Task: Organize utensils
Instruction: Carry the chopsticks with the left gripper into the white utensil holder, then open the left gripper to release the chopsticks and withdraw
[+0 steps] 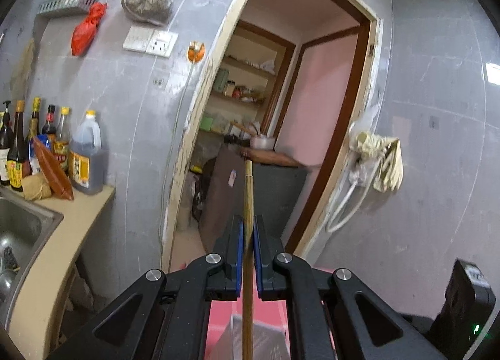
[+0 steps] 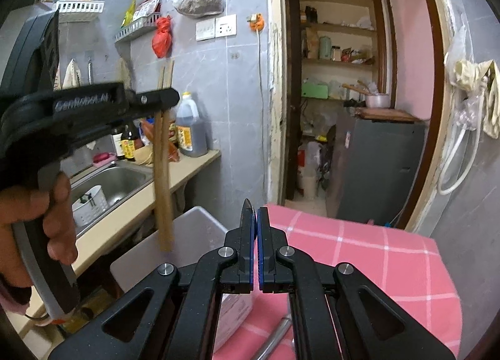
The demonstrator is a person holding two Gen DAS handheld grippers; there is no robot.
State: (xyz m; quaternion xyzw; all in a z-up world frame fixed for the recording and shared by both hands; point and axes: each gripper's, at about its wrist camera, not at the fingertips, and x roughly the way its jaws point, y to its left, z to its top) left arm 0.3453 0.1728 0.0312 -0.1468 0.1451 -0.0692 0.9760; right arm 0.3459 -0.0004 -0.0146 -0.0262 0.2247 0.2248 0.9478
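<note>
My left gripper (image 1: 248, 230) is shut on a pair of wooden chopsticks (image 1: 248, 191), which stand upright between its blue pads. In the right wrist view the same left gripper (image 2: 165, 101), held by a hand (image 2: 47, 219), carries the chopsticks (image 2: 163, 179) hanging over the near corner of a grey box (image 2: 193, 235). My right gripper (image 2: 254, 213) is shut above the pink checked tablecloth (image 2: 359, 260). A thin dark tip (image 2: 247, 204) shows at its left finger; I cannot tell whether anything is held. A white utensil holder (image 2: 90, 204) stands in the sink (image 2: 125, 179).
Sauce bottles and an oil jug (image 2: 189, 132) line the beige counter (image 2: 190, 169) against the grey tiled wall. An open doorway leads to a pantry with a dark cabinet (image 2: 378, 169). A metal handle (image 2: 275, 338) lies on the cloth under my right gripper.
</note>
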